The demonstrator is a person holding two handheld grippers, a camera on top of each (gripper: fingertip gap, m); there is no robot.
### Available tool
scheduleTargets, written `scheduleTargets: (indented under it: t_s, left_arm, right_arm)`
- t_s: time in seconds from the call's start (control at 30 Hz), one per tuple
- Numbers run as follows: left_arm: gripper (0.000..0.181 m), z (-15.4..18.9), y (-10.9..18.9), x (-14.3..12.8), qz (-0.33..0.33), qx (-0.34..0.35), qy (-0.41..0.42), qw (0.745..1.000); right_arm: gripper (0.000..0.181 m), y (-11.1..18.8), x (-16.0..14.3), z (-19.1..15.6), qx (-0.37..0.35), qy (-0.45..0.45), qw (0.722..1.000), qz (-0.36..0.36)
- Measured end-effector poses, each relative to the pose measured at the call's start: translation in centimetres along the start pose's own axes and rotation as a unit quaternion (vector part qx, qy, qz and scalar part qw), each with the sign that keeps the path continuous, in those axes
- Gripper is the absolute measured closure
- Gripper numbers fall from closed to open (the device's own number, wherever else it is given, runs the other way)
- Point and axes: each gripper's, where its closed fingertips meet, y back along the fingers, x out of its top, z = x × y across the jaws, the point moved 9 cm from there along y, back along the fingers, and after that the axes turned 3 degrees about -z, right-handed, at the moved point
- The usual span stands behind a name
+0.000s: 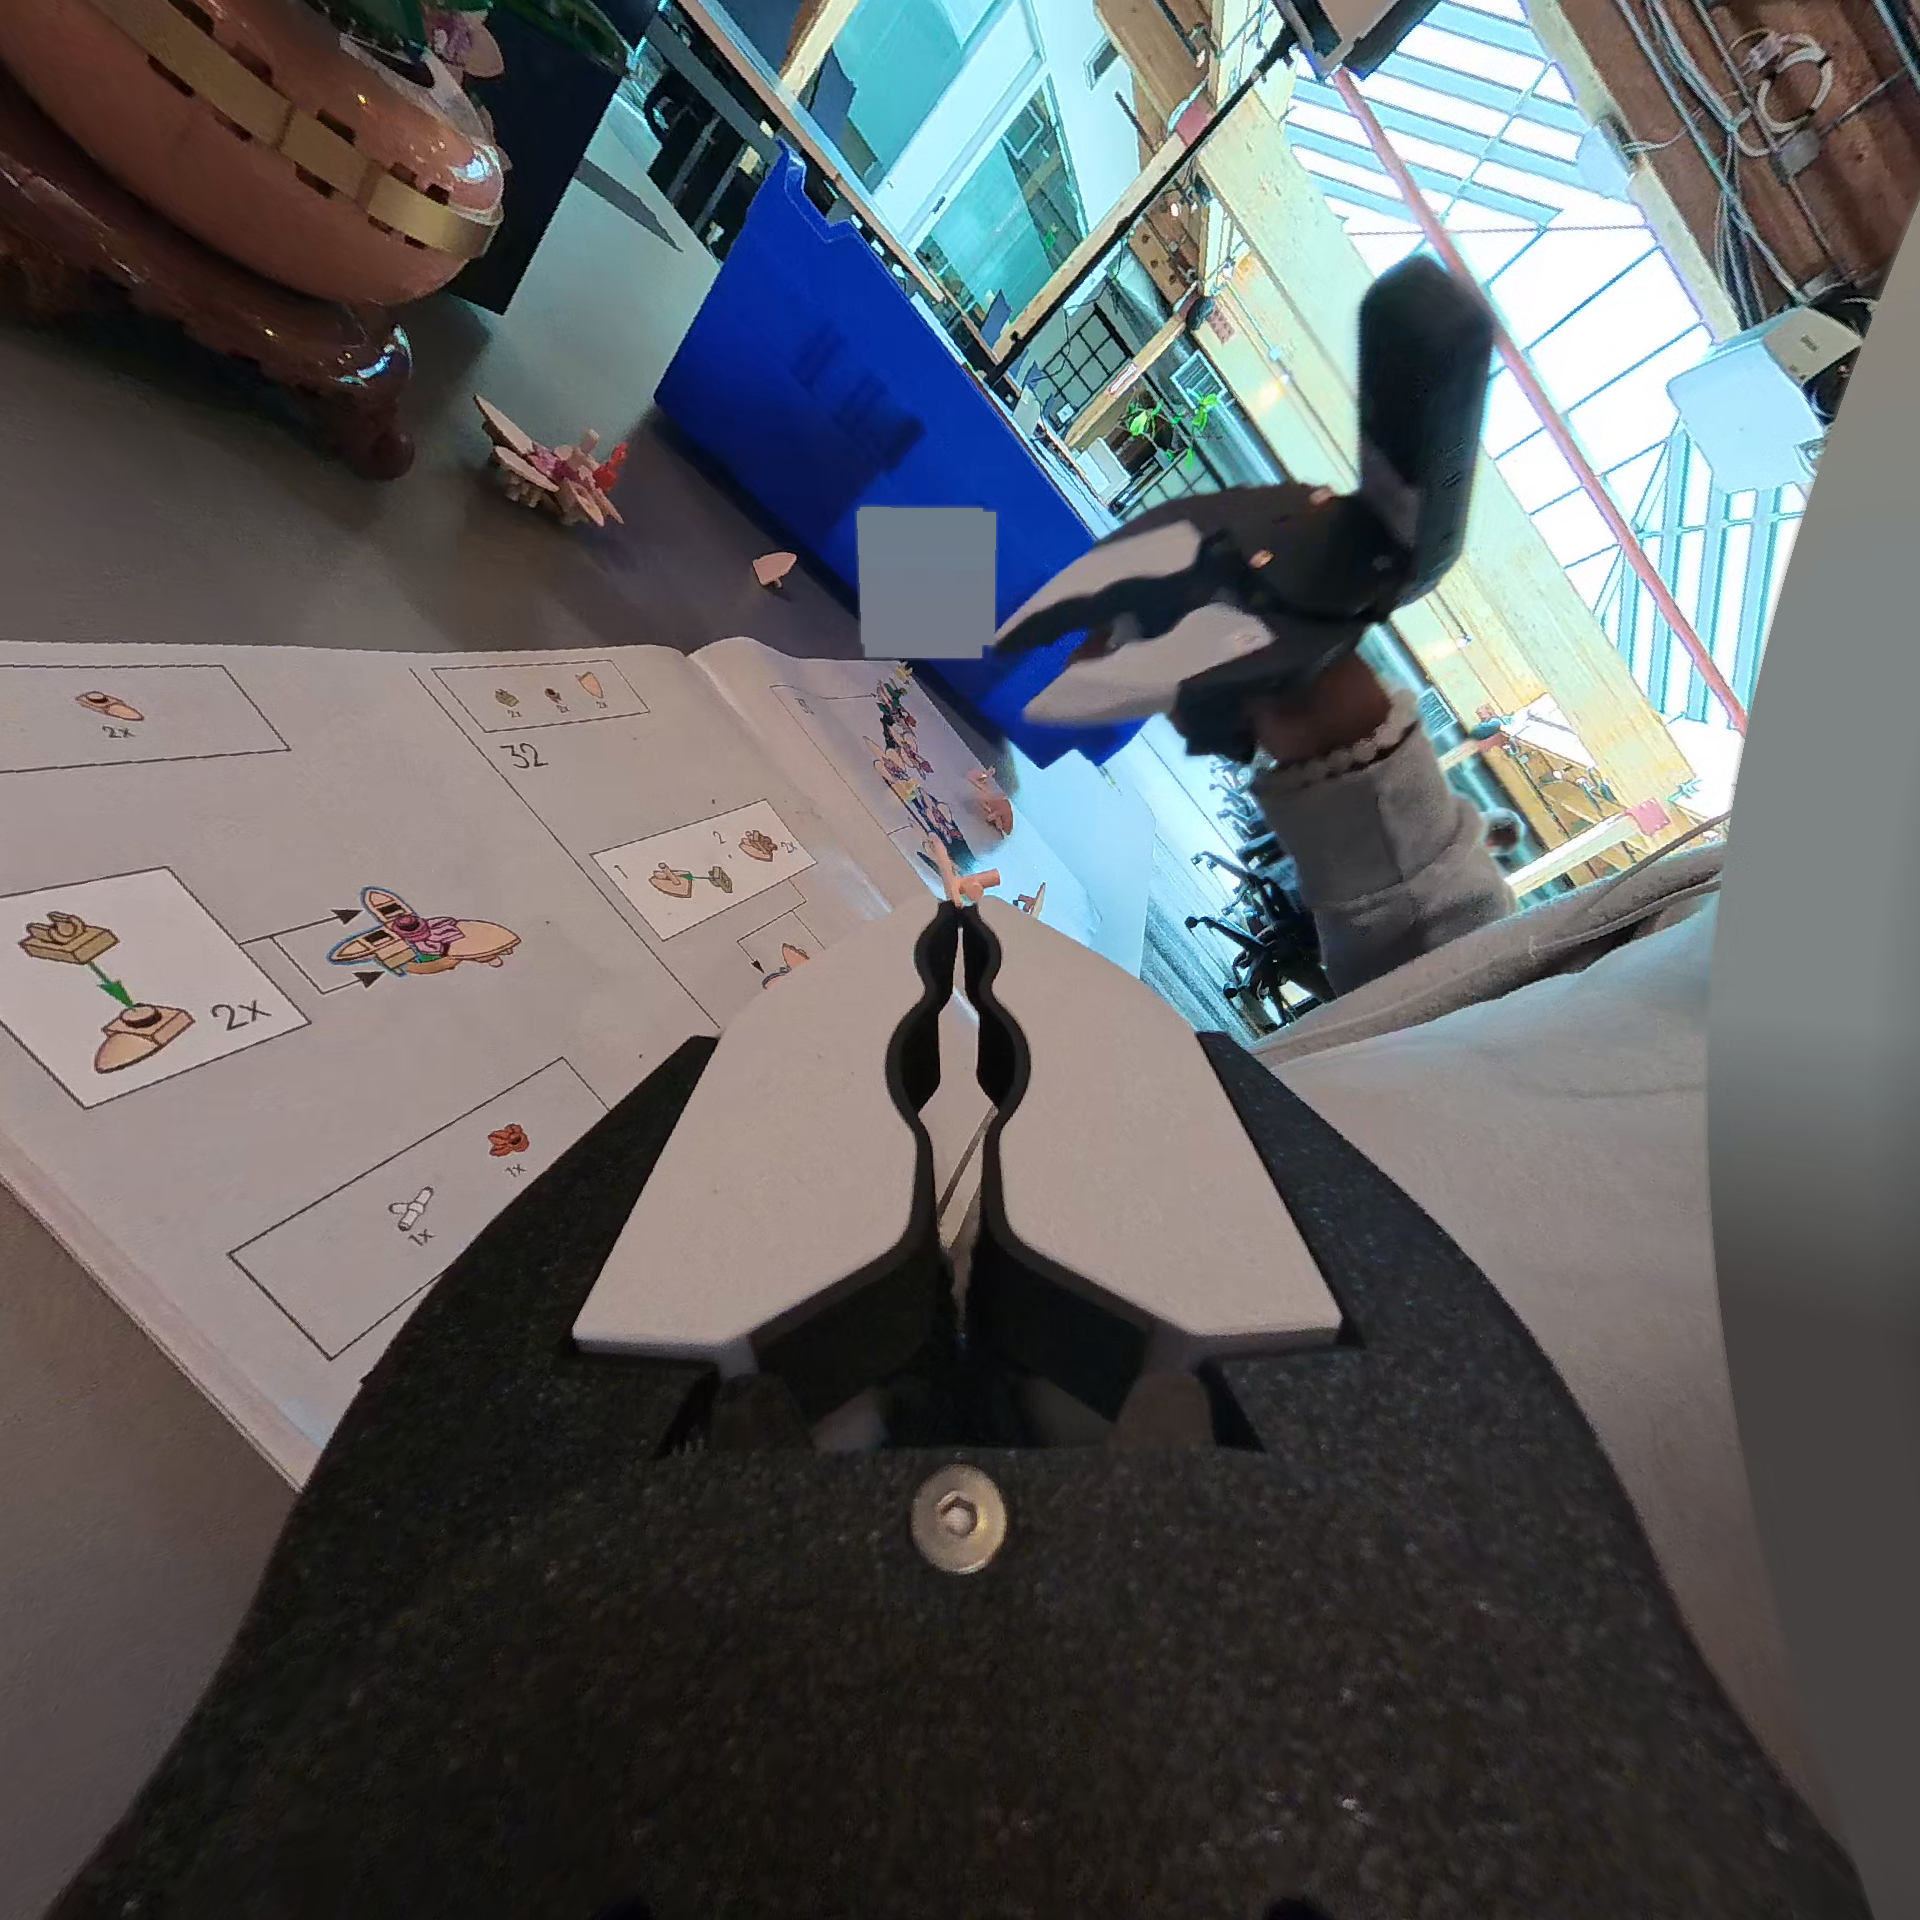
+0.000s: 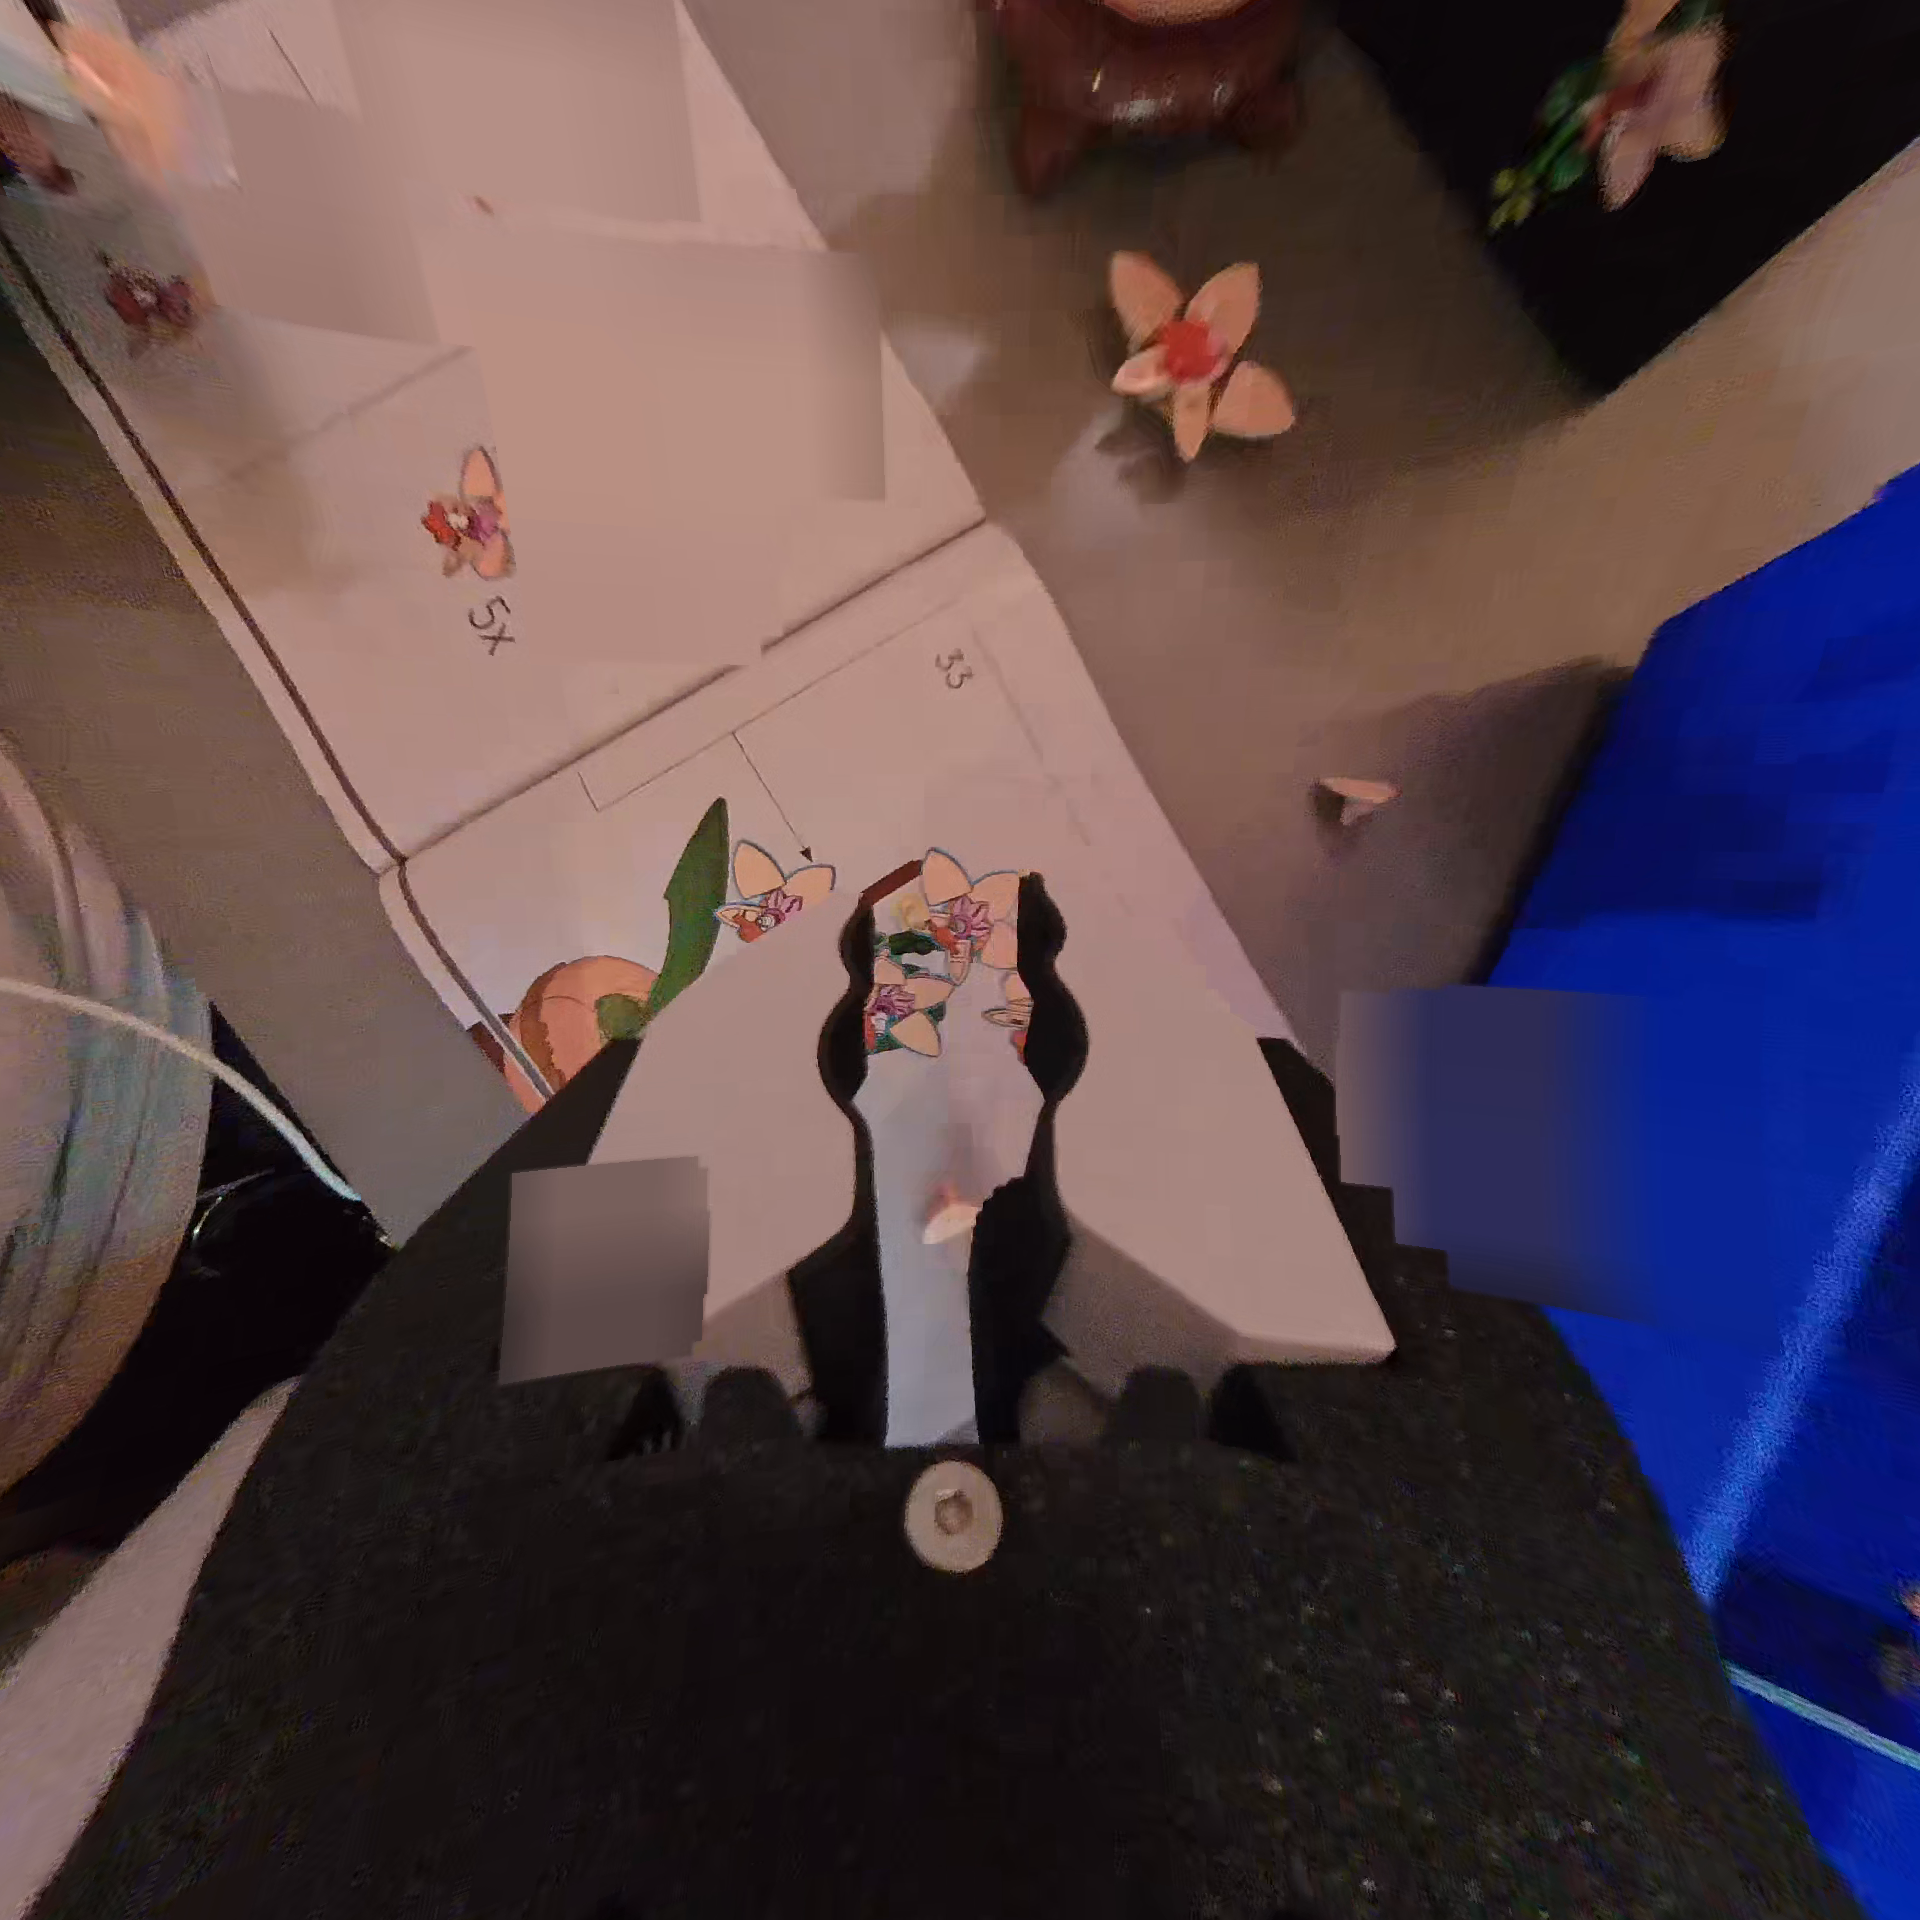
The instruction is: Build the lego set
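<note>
Your left gripper has its fingers pressed nearly together, pinching a tiny pink piece at the very tips above the open instruction booklet. Your right gripper hangs over the booklet with fingers spread and empty. With so shallow a pinch, any twist or bump could flick the piece onto the tabletop among the loose petals.

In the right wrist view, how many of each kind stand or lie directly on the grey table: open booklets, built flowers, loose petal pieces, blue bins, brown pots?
Open booklet: 1
Built flower: 1
Loose petal piece: 1
Blue bin: 1
Brown pot: 1
Total: 5
</note>
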Motion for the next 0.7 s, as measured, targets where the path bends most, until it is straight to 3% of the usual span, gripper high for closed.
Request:
scheduleTargets:
  t_s: [0.03,0.13,0.23,0.3,0.43,0.5,0.63,0.7]
  left_arm:
    - [0.181,0.0,0.0,0.0,0.000,0.000,0.000,1.000]
    - [0.180,0.0,0.0,0.0,-0.001,-0.003,0.002,1.000]
    - [0.180,0.0,0.0,0.0,-0.003,-0.005,0.001,1.000]
    - [0.180,0.0,0.0,0.0,-0.003,-0.003,0.001,1.000]
    - [0.181,-0.1,0.0,0.0,0.002,0.010,0.002,1.000]
    - [0.181,-0.2,0.0,0.0,0.005,0.018,0.005,1.000]
    - [0.181,-0.3,0.0,0.1,0.006,0.028,0.014,0.999]
    - [0.180,-0.4,-0.1,0.1,0.002,0.030,0.018,0.999]
  right_arm:
    - [0.157,1.9,0.5,0.6,-0.017,0.012,1.000,0.016]
    - [0.177,9.0,1.0,5.6,-0.163,0.059,0.983,0.062]
    - [0.179,11.2,-0.6,12.2,-0.179,0.106,0.978,-0.013]
    - [0.180,9.0,-2.5,16.2,-0.174,0.158,0.964,-0.124]
    - [0.181,2.7,-5.5,20.9,-0.204,0.267,0.898,-0.285]
    - [0.181,0.5,-6.3,22.1,-0.200,0.277,0.886,-0.314]
    - [0.181,-1.4,-6.8,23.9,-0.270,0.301,0.852,-0.332]
    - [0.181,-2.3,-7.1,24.0,-0.259,0.308,0.856,-0.323]
